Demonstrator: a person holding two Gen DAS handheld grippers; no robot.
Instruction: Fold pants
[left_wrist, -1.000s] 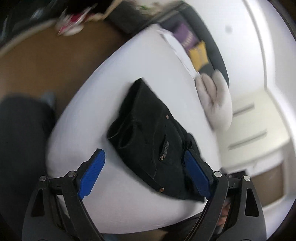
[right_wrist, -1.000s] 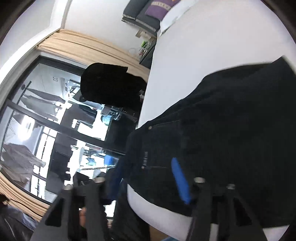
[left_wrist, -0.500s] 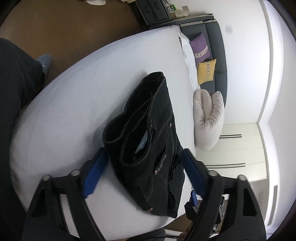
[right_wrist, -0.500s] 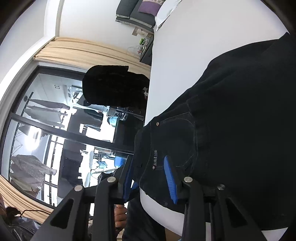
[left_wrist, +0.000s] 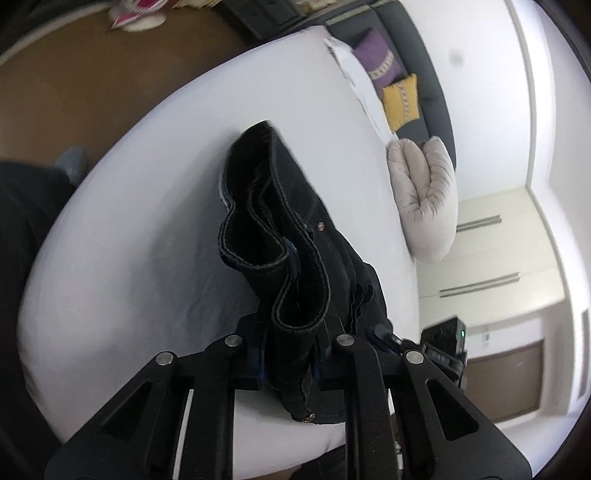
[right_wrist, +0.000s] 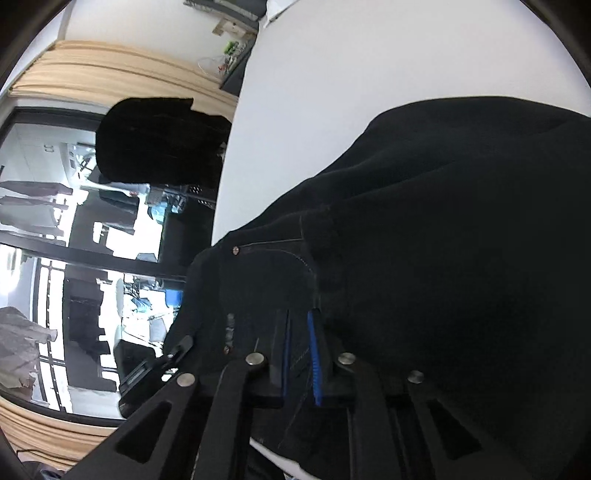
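Left wrist view: left tool (left_wrist: 289, 363) clamped on the bunched waistband end of the black pants (left_wrist: 295, 236), lifted off the white bed (left_wrist: 147, 229). Right wrist view: right tool (right_wrist: 300, 360) pinched shut on denim near the rear pocket, rest of the pants draped over the bed. Likely risks: thick stacked layers slipping out of either grip; uneven pull between tools skewing the fold; loose cloth sliding off the bed's near edge.
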